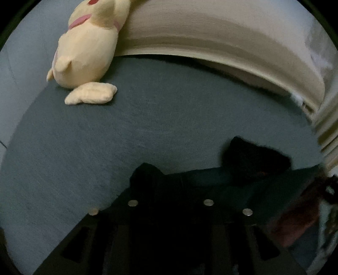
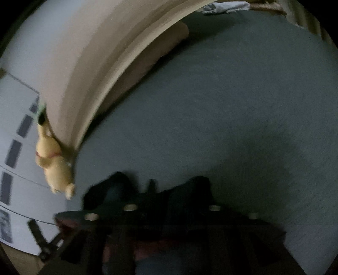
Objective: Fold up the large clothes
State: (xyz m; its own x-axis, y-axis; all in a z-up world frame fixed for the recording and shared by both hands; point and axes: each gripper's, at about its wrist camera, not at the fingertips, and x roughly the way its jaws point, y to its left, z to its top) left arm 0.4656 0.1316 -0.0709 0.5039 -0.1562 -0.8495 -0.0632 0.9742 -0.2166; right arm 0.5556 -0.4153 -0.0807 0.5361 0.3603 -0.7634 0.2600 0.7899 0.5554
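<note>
The views are dim and blurred. In the left wrist view my left gripper (image 1: 199,162) points down at the blue-grey bed sheet (image 1: 147,127). Its dark fingers (image 1: 145,171) stand apart and only sheet shows between the tips. A dark red garment (image 1: 295,222) lies at the lower right, beside the gripper body. In the right wrist view my right gripper (image 2: 157,186) also hangs over the sheet (image 2: 232,105) with its fingers (image 2: 200,186) spread and nothing gripped. The dark red garment (image 2: 147,249) shows low down, mostly hidden behind the gripper body.
A cream plush toy (image 1: 88,48) lies at the head of the bed, small at the left in the right wrist view (image 2: 57,167). A beige headboard (image 1: 211,42) curves along the far side. A pale wall (image 2: 25,169) is on the left, and white cloth (image 2: 224,7) lies far off.
</note>
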